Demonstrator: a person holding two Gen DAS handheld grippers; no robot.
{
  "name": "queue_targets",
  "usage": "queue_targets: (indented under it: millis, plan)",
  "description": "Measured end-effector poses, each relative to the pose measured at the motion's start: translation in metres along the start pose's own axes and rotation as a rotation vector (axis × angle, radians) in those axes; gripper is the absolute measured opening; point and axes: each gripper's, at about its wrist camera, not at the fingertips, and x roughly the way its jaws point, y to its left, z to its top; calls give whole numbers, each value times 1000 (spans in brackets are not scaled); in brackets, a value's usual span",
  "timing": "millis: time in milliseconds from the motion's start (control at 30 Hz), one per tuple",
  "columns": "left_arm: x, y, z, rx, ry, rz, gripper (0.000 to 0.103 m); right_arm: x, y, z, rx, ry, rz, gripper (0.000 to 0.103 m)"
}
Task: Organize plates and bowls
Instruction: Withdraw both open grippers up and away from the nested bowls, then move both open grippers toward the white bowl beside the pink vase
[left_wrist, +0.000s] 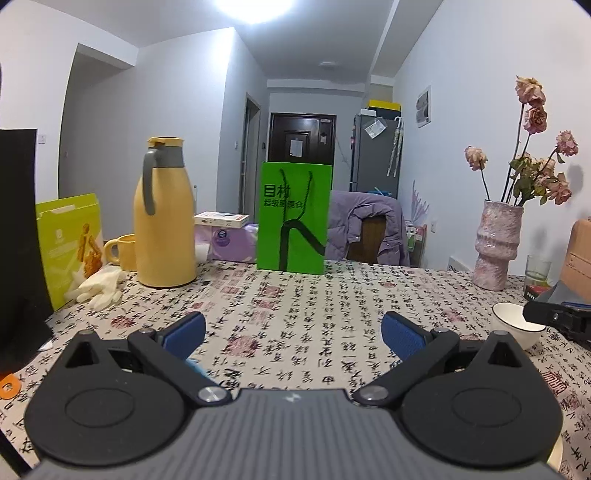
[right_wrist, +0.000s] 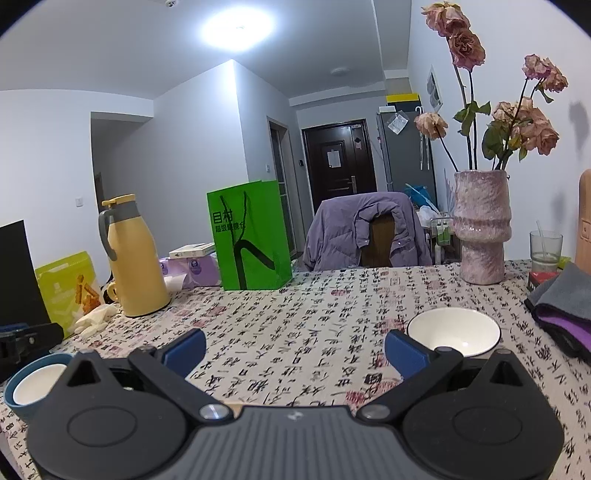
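We hold both grippers low over the surface (left_wrist: 314, 314), which is covered by a cream cloth printed with black calligraphy and red seals. Our left gripper (left_wrist: 293, 334) has its blue-padded fingers (left_wrist: 184, 334) spread wide with only bare cloth between them. Our right gripper (right_wrist: 295, 350) is the same: its fingers (right_wrist: 404, 354) are spread apart and hold nothing.

In the right wrist view, the white ceramic bowl with a thin dark rim (right_wrist: 454, 332) stands upright on the cloth at about two o'clock, just beyond the right finger and partly hidden by it. At about nine o'clock a small white cup nested inside a blue bowl (right_wrist: 35, 386) sits near the lower left edge, with the other gripper's dark finger just above it. In the left wrist view the white bowl appears at three o'clock, with the right gripper's black fingertip overlapping its rim; we cannot tell whether they touch.

Along the far edge, from ten to two o'clock, stand a yellow thermos jug with a grey handle (left_wrist: 166, 218), a bright green paper bag with black cord handles (left_wrist: 293, 218) and a pink mottled ceramic vase of dried roses (left_wrist: 496, 243). A folded grey and purple cloth (right_wrist: 565, 306) lies at three o'clock in the right wrist view.
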Motion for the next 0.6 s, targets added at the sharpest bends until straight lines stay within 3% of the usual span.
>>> queue_targets:
  millis: [600]
  plan:
    - [41,-40,22,-1,4,-24,103,30,-19,45,-27,-32,34,103]
